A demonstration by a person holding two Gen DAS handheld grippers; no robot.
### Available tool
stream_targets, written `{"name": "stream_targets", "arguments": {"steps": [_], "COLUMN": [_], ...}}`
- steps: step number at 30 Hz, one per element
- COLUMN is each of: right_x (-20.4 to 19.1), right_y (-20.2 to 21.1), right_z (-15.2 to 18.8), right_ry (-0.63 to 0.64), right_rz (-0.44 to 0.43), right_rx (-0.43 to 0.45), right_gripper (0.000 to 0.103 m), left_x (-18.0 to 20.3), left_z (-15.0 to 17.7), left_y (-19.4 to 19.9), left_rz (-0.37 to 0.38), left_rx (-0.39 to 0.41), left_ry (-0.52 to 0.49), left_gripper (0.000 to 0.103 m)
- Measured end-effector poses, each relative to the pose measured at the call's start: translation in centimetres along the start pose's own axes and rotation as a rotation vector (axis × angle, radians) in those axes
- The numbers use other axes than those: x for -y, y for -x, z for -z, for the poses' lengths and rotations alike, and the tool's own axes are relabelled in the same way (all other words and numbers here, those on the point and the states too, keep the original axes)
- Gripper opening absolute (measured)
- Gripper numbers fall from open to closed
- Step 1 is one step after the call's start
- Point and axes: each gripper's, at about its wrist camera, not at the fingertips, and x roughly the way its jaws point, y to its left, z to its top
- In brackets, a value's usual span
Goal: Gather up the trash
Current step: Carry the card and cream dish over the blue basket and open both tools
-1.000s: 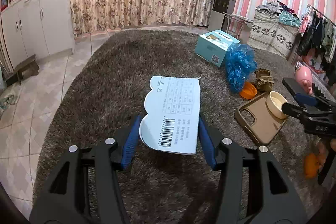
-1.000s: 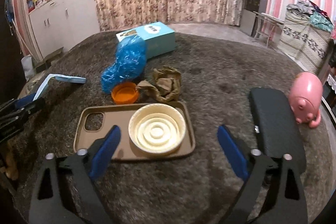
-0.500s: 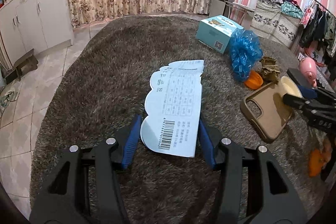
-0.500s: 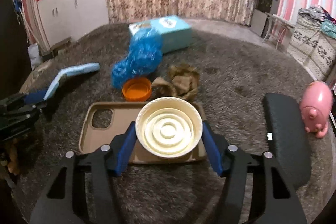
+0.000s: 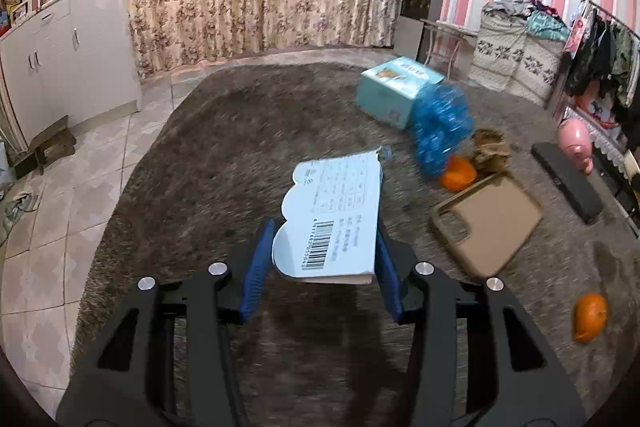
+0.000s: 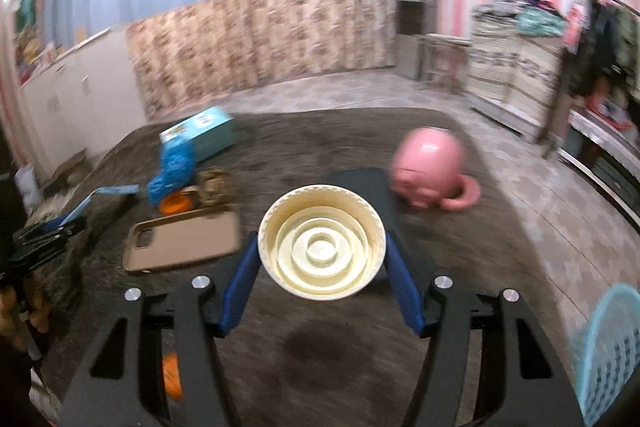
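Note:
My left gripper [image 5: 324, 227] holds a pale blue paper card [image 5: 336, 203] with a barcode a little above the brown shag rug [image 5: 240, 147]. Its jaws are closing on the card's edges. In the right wrist view this gripper [image 6: 44, 239] and the card [image 6: 108, 191] appear at the far left. My right gripper [image 6: 321, 241] is shut on a round cream lid [image 6: 320, 259] with ridged rings, held up over the rug. The picture there is blurred by motion.
On the rug lie a tan phone case [image 5: 488, 223], an orange cap [image 5: 458, 175], crumpled brown paper [image 5: 490, 147], a blue plastic bag [image 5: 440, 131], a teal box [image 5: 396, 91], a black case [image 5: 568, 183], a pink toy [image 6: 428, 163] and an orange scrap [image 5: 590, 315]. A light blue basket [image 6: 608, 347] stands at lower right.
My right gripper shut on the cream lid, lifted it off the phone case and swung right toward the pink toy. My left gripper still holds the card and has shifted a little.

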Motion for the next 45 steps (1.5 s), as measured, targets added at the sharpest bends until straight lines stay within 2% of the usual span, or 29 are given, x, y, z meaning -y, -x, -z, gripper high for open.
{"name": "stream_targets", "arguments": {"steps": [1,2,4,6,9,11,13,14,16,20,24,26,31,32,34,35,41,45], "right_x": [1.4,2.7,4.9,7.1,9.8,11.2,12.2,12.4,13.0,13.0,12.8,12.9,13.4,13.4,13.5,13.6,14.2,14.5], "right_y": [0.9,1.7,2.9,4.1,5.2,5.4,5.1,4.8,4.3,3.8,3.7,3.6,3.7,3.7,3.6,3.7,4.3,5.0], "right_z": [0.3,0.7,1.4,2.2,3.5,4.3,5.0,5.1,5.2,5.3,5.4,5.4,6.0,6.1,6.2,6.3,6.3,6.3], "right_ry": [-0.019,-0.039,-0.076,-0.109,-0.160,-0.192,-0.212,-0.216,-0.232,-0.242,-0.231,-0.240,-0.269,-0.269,-0.270,-0.272,-0.289,-0.287], "right_rz": [0.028,0.054,0.100,0.157,0.209,0.222,0.234,0.236,0.236,0.227,0.228,0.228,0.228,0.230,0.236,0.237,0.243,0.262], "right_rx": [0.009,0.014,0.023,0.032,0.036,0.033,0.022,0.018,0.014,0.011,0.010,0.010,0.004,0.002,-0.002,-0.001,0.014,0.029], "right_gripper": [0.061,0.061,0.061,0.061,0.061,0.061,0.061,0.061,0.061,0.061,0.061,0.061,0.061,0.061,0.061,0.061,0.061,0.061], "left_x": [0.4,0.9,2.1,3.3,4.0,3.8,3.1,2.6,1.6,-0.1,-0.2,0.4,1.2,1.2,0.9,0.8,1.5,2.4], "left_z": [-0.2,-0.3,-0.6,-0.6,-0.3,-0.1,-0.1,-0.2,0.0,0.4,0.7,0.7,-0.2,-0.4,-0.4,-0.1,0.4,-0.4], "left_y": [0.2,0.4,0.5,0.4,0.1,0.2,0.5,0.6,0.7,0.5,-0.6,-1.3,-3.4,-3.7,-4.5,-4.7,-3.1,-1.6], "left_rz": [0.009,0.023,0.043,0.030,0.016,0.009,-0.028,-0.041,-0.046,-0.111,-0.110,-0.131,-0.122,-0.110,-0.076,-0.061,-0.040,-0.026], "left_rx": [0.006,0.006,-0.008,-0.010,-0.033,-0.036,-0.028,-0.025,-0.035,-0.044,-0.082,-0.080,-0.107,-0.117,-0.164,-0.179,-0.142,-0.093], "left_ry": [-0.005,-0.018,-0.039,-0.069,-0.060,-0.049,-0.031,-0.016,-0.006,-0.011,-0.057,-0.097,-0.157,-0.160,-0.149,-0.141,-0.142,-0.130], "left_gripper": [0.019,0.005,0.005,0.005,0.007,0.019,0.057,0.063,0.069,0.078,0.089,0.089,0.088,0.086,0.061,0.060,0.055,0.052]}}
